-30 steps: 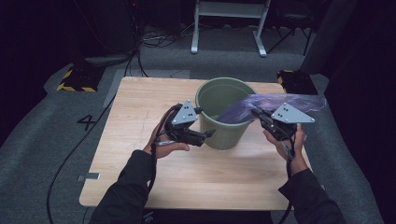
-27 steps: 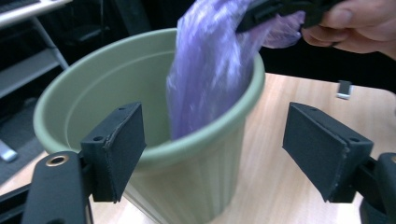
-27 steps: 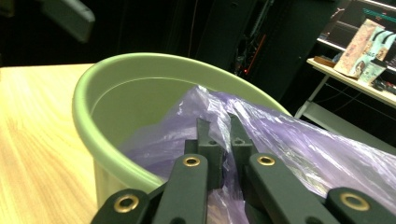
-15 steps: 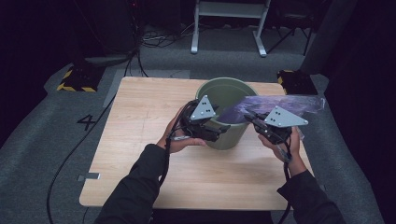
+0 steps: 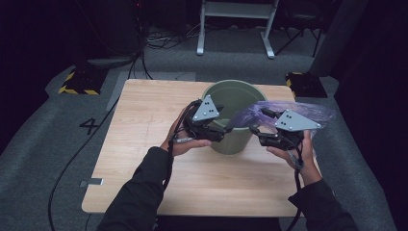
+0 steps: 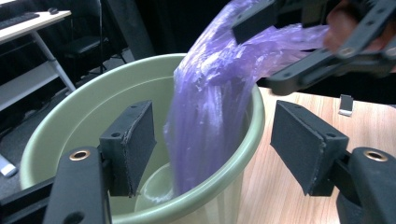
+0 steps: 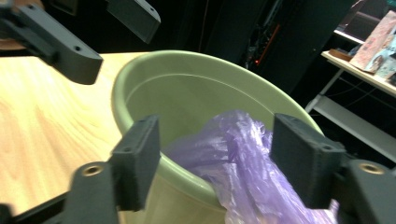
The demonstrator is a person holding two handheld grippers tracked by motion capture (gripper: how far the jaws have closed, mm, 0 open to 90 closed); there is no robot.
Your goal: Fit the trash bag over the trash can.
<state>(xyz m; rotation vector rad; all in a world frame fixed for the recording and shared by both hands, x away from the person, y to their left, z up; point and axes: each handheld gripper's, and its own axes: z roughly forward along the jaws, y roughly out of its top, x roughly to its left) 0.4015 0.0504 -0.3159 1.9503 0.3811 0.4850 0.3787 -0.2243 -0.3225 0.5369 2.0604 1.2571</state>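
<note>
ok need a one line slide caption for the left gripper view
Open left gripper straddling a green bucket's rim as a purple plastic bag drapes into it.

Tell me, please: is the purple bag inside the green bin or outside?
Partly in. The purple bag hangs over the rim into the green bin, while its other end trails outside across the rim toward the right gripper.

A bin (image 5: pixel 230 126) was set mid-table (image 5: pixel 144 125); a bag (image 6: pixel 219 107) was draped over its right rim, partly inside.
</note>
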